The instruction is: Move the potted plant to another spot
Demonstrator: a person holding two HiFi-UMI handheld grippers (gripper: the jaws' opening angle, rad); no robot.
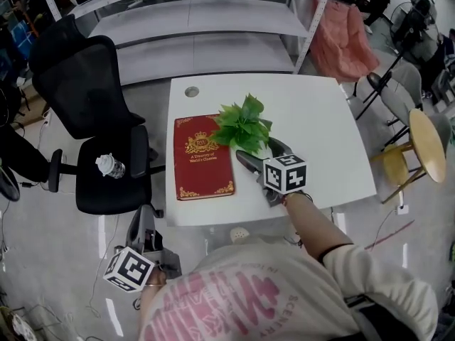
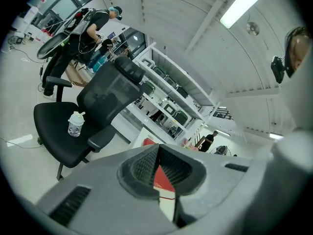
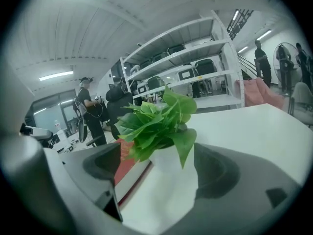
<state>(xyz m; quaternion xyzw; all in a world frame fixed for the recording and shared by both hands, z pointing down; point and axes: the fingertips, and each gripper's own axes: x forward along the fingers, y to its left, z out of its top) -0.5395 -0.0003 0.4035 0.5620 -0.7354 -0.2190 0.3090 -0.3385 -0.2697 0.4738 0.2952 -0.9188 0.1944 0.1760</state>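
The potted plant (image 1: 242,123) has green leaves and stands on the white table (image 1: 320,133), by the right edge of a red book (image 1: 202,158). In the right gripper view its white pot (image 3: 166,180) sits between the jaws, with the leaves (image 3: 156,121) above. My right gripper (image 1: 256,148) is open with one jaw on each side of the pot; a strip of book and table shows between the left jaw and the pot. My left gripper (image 1: 135,254) is held low, off the table's front left corner. It is shut with nothing in it (image 2: 159,151).
A black office chair (image 1: 99,141) with a small bottle (image 1: 110,165) on its seat stands left of the table. White shelving (image 1: 206,20) runs behind the table. A round wooden stool (image 1: 426,144) and a pink cloth (image 1: 345,38) are to the right. People stand in the background.
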